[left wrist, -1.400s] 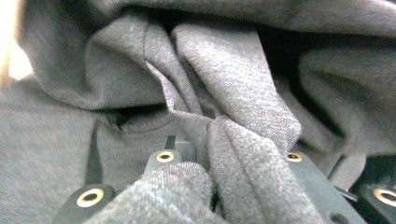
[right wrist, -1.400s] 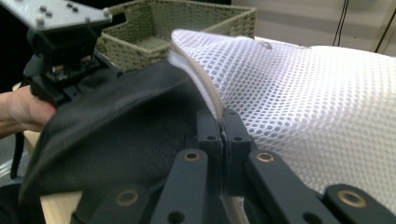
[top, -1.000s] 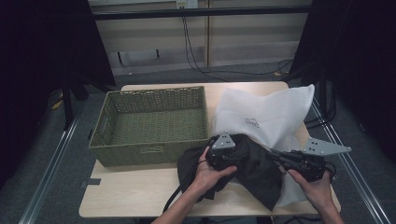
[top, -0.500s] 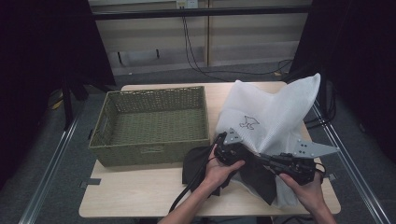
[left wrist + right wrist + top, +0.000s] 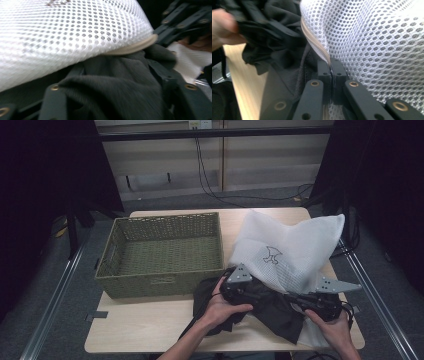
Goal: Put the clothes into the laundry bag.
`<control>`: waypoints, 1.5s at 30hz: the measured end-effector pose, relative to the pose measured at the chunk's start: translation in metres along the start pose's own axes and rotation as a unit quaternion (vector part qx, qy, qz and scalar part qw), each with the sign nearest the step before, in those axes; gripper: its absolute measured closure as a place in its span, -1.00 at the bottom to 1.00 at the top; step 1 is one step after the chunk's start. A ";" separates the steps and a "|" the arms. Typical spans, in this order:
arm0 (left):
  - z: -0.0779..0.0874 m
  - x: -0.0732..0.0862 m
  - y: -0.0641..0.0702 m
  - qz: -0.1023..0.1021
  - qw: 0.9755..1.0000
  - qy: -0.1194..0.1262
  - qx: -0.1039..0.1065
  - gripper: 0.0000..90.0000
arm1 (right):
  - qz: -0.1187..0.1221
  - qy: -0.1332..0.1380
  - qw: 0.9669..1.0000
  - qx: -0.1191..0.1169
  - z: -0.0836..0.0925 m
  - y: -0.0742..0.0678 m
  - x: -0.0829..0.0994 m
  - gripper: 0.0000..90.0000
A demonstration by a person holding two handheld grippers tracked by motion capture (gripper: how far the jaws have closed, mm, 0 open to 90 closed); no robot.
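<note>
Lifted higher now, the mesh bag [image 5: 292,252] hangs by its zipper edge, clenched in my right hand-held gripper [image 5: 331,72]; left hand-held gripper [image 5: 239,287] grasps the dark garment [image 5: 117,82], apparently stuffing it in. Next: push deeper.

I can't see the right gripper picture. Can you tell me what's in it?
The right gripper's two black jaws are pinched shut on the tan zipper edge of a white mesh laundry bag. Crumpled black clothing lies beside the bag's opening, over a wooden table.
</note>
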State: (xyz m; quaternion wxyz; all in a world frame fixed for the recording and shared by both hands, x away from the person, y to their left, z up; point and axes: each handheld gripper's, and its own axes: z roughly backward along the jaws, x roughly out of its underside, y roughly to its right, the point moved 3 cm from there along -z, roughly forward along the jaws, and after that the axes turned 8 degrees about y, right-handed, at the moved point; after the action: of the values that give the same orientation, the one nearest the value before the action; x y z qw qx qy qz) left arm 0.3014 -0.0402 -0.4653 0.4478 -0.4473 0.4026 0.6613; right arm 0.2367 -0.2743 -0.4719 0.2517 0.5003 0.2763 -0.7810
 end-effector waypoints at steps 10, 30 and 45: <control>0.052 0.002 -0.009 -0.015 1.000 0.010 -0.004 -0.47 | -0.005 -0.004 1.000 0.022 0.008 0.012 0.010 0.98; 0.054 0.072 -0.022 -0.061 0.993 -0.094 -0.034 -0.61 | 0.031 0.027 0.999 0.025 0.009 0.001 -0.021 0.50; 0.062 0.070 -0.033 -0.026 0.994 -0.085 -0.063 0.67 | 0.042 0.037 0.998 0.011 -0.019 -0.004 -0.048 0.87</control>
State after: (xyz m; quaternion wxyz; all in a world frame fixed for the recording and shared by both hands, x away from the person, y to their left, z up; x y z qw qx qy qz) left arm 0.3053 0.0426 -0.5189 0.4680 -0.4270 0.3086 0.7095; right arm 0.2640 -0.2530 -0.4335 0.2685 0.5426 0.2550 -0.7539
